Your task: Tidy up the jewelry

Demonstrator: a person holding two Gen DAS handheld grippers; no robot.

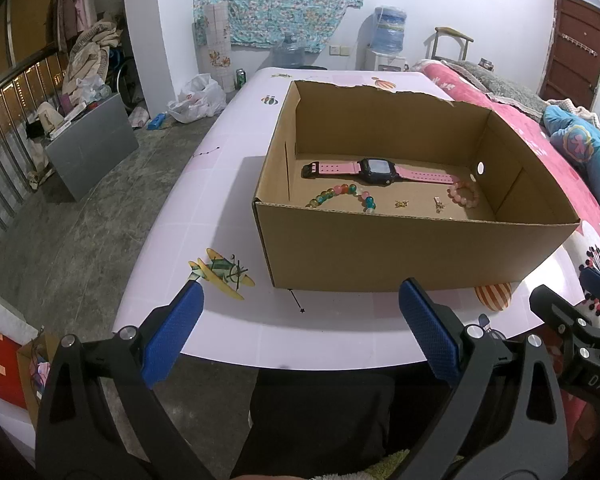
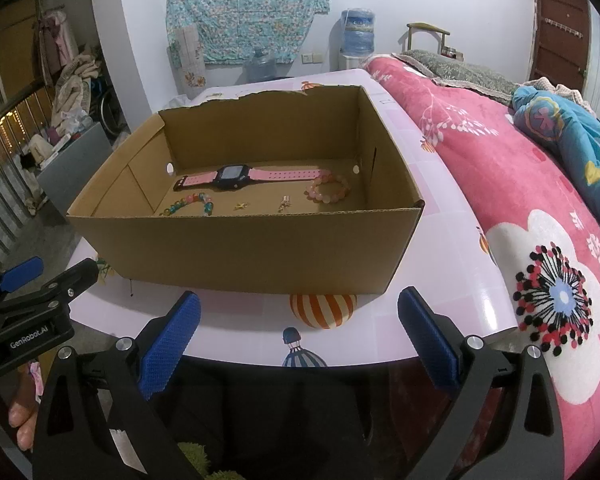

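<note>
An open cardboard box (image 1: 400,248) (image 2: 240,248) stands on a pale pink table (image 1: 228,184) (image 2: 452,248). Inside lie a pink-strapped watch (image 1: 374,171) (image 2: 236,176), a multicoloured bead bracelet (image 1: 342,196) (image 2: 192,203), a pink bead bracelet (image 1: 465,194) (image 2: 329,189) and two small gold pieces (image 1: 401,203) (image 1: 438,203) (image 2: 242,206) (image 2: 285,202). My left gripper (image 1: 300,328) is open and empty, in front of the box near the table's front edge. My right gripper (image 2: 300,332) is open and empty, also in front of the box.
A bed with a pink floral blanket (image 2: 540,220) (image 1: 540,132) borders the table's right side. The floor (image 1: 80,220) drops off to the left, with a grey box (image 1: 92,144) and clutter. A water dispenser (image 1: 388,36) stands at the back wall.
</note>
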